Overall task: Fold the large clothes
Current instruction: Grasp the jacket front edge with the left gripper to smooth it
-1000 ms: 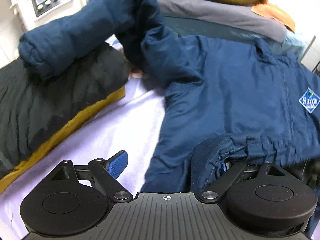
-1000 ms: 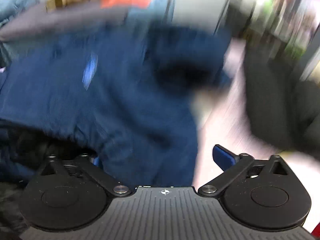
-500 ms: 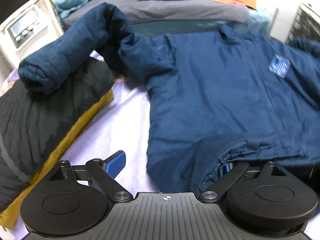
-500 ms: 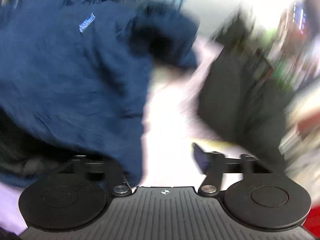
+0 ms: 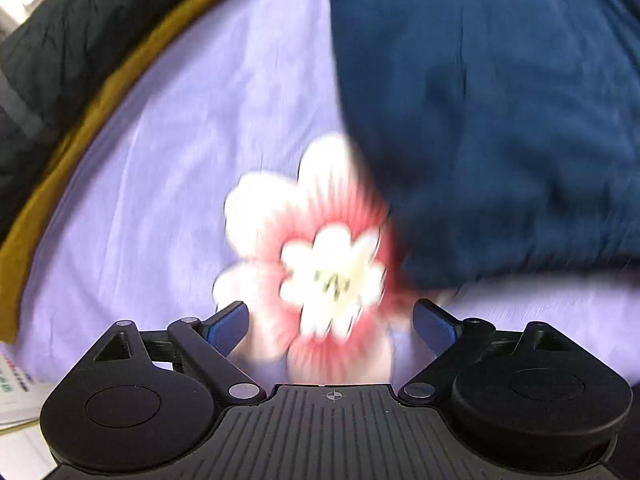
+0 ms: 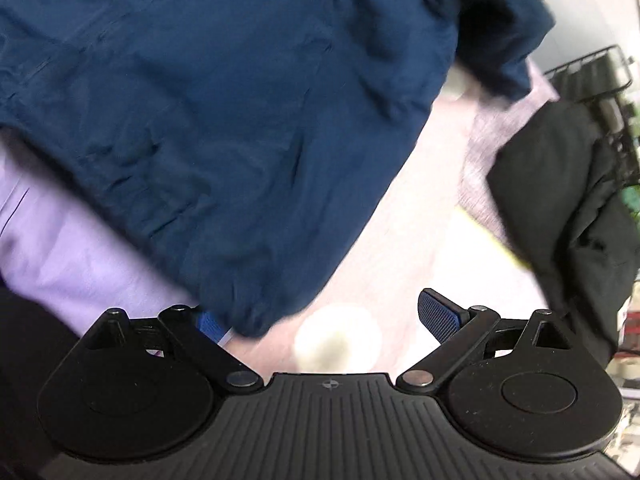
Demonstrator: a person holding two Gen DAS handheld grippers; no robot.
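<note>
My left gripper (image 5: pixel 330 322) is spread wide over the lilac flowered bedsheet (image 5: pixel 180 168), nothing held; the padded navy-blue jacket (image 5: pixel 480 120) lies at two o'clock. My right gripper (image 6: pixel 330 318) gapes too, hem at eleven o'clock. I judge we're regrasping; next, pinch the hem.

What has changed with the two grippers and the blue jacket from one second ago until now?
The left gripper has let go of the blue jacket: its hem lay over the right finger before, and now both fingers stand open above the flower print on the purple sheet. The right gripper was open throughout; the hem now overlaps its left finger. The black coat stayed at the left.
</note>
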